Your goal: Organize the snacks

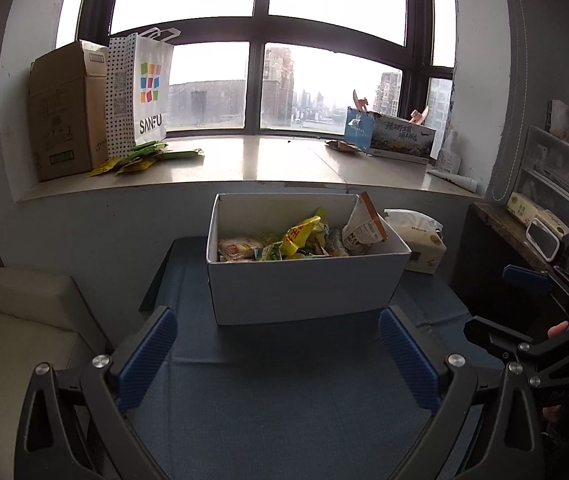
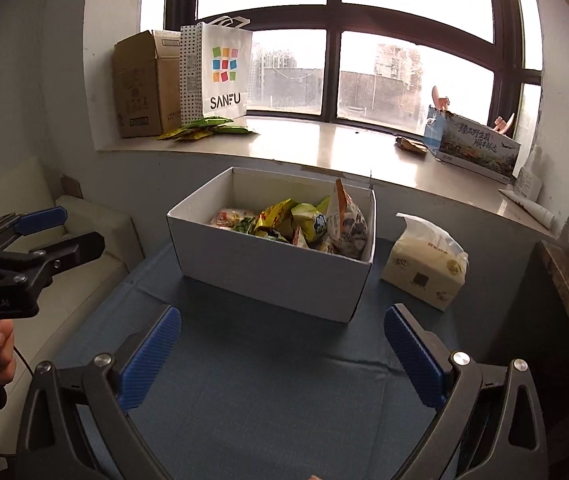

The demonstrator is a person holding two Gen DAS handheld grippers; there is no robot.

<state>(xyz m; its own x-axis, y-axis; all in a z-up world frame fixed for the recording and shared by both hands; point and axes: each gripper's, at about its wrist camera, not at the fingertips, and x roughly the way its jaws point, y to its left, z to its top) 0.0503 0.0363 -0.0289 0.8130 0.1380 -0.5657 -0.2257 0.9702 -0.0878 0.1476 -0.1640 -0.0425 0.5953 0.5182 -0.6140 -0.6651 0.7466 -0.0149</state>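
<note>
Facing snack box [image 1: 304,284] beyond fingers [image 1: 148,360]

A lived-in high-rise home room: a cream cushioned sofa [image 2: 84,240], a wide stone windowsill [image 1: 244,160] holding a brown cardboard carton [image 1: 64,112], and a white paper shopping bag [image 2: 224,76].

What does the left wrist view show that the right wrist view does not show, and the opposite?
Only the left wrist view shows the clear drawer organizer and small mirror at the right. Only the right wrist view shows the hand holding the left tool. Both share the white box of snacks, the tissue pack, the SANFU bag and the windowsill.
</note>
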